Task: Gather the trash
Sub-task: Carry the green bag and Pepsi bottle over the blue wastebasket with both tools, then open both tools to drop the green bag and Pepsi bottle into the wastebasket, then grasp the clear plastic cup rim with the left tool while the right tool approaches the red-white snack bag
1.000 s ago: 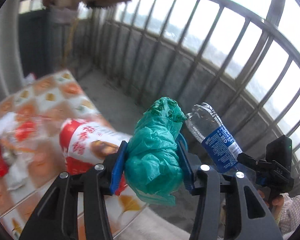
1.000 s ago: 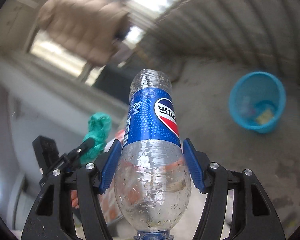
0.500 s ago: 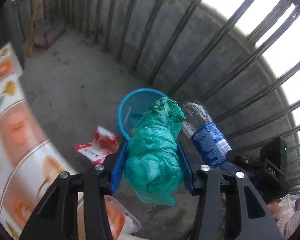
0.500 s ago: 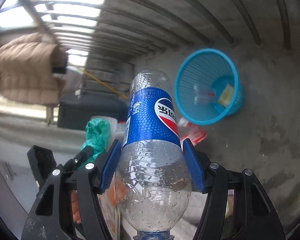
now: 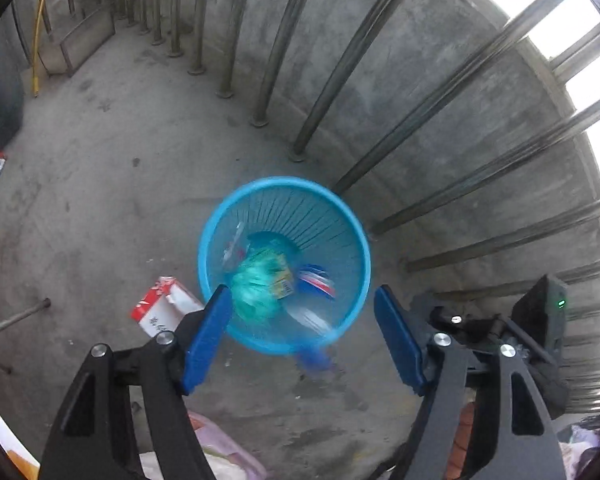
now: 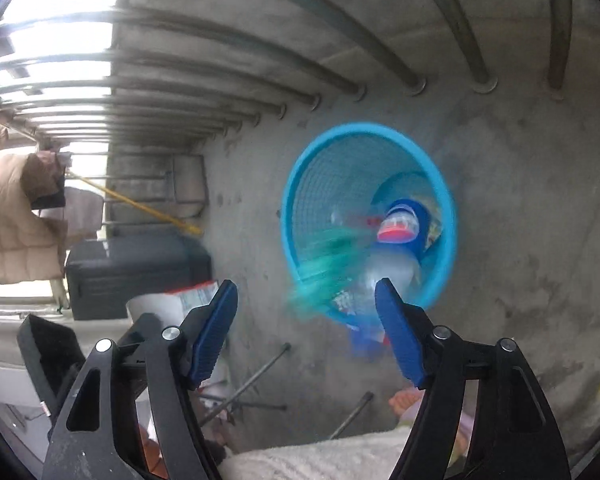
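Round blue plastic mesh basket sits on the concrete floor by the railing, below both your grippers. Clear plastic bottle with blue label – blurred, inside the basket mouth. Crumpled green plastic bag – blurred, in the basket too. Left gripper and right gripper: jaws wide, opening, nothing between the pads.

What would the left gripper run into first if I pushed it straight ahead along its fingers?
Most likely the blue basket: the left gripper, jaws opening with nothing pressed between them, aims at its near rim. The green bag is blurred inside the basket, so depth is uncertain.
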The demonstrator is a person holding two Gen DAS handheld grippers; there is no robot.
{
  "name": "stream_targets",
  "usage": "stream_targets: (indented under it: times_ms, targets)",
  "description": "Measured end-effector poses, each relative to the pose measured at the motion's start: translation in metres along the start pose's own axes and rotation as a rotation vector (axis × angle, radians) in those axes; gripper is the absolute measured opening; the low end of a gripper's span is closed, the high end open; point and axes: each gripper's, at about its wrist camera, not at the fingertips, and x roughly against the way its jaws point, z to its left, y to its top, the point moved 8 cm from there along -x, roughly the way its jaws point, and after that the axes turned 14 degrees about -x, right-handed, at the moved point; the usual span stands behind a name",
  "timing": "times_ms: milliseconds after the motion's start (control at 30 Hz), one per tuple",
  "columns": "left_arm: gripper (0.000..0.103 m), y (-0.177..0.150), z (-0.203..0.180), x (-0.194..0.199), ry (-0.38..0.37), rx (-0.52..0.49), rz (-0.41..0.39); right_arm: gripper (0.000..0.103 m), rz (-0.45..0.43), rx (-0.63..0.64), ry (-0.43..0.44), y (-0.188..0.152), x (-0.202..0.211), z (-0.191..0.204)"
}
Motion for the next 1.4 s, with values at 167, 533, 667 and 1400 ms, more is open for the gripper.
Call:
stream_targets:
  times_ms: [167, 533, 667, 1400]
  targets:
    - [0.073, -0.001, -0.006, 0.027, -0.027, -0.042, -0.05, 0.069, -0.037, 0.038, -0.003, -0.005, 0.015, -0.009]
    - [0.077, -0.045, -0.005, 0.135, -0.005, -0.131, -0.182, 0.073, -0.083, 0.149, -0.063, -0.043, 0.034, -0.01]
    - [0.081, -0.076, 0.004, 0.186, 0.032, -0.128, -0.26, 0.078, -0.083, 0.275, -0.103, -0.072, 0.035, 0.002]
    - [0.09, -0.402, 0.229, 0.392, 0.548, 0.505, -0.59, 0.095, -0.154, 0.873, -0.495, -0.206, -0.031, 0.053]
